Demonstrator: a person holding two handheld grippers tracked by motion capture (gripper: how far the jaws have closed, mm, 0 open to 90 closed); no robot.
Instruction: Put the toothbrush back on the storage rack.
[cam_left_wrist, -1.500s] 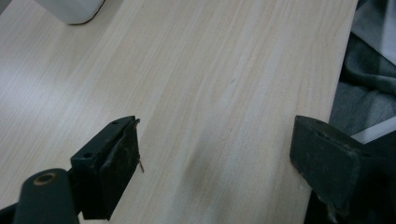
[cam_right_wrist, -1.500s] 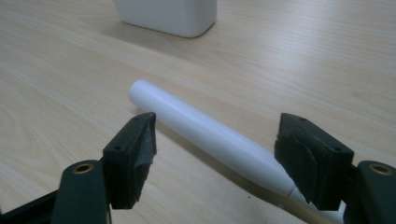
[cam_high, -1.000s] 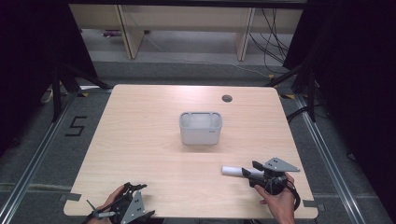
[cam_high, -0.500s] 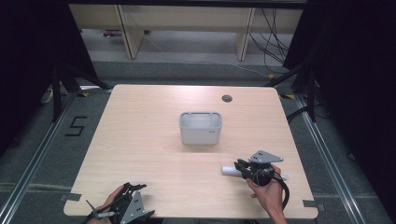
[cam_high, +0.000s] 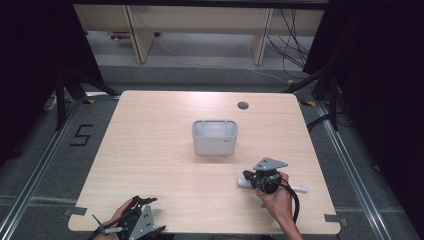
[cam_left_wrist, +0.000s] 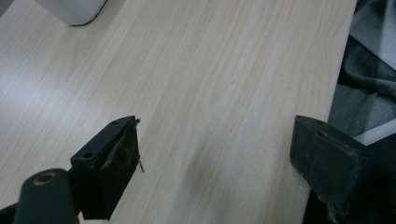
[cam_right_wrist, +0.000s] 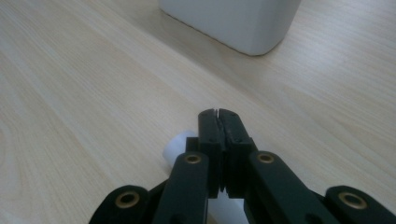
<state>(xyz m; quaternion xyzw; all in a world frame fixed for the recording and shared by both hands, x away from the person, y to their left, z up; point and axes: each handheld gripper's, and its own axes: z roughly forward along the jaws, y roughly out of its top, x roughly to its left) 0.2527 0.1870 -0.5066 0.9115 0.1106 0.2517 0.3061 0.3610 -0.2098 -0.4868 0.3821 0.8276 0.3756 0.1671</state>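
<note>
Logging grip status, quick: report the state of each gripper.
Left gripper: open, nothing between its jaws.
Right gripper: jaws have just closed, shut tip to tip with nothing between them; the white tube lies beneath it.

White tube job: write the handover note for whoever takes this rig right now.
Left gripper: open, nothing between its fingers, at the table's near left edge.
Right gripper: fingers have just closed and the tips meet with nothing between them.
White tube: lies on the table under the right gripper, not gripped at the tips.
White bin: upright mid-table, beyond the tube.
Done: right gripper brought to the tube.
Left: probably reopen, grasp the tube, lift it, likely to the bin.
</note>
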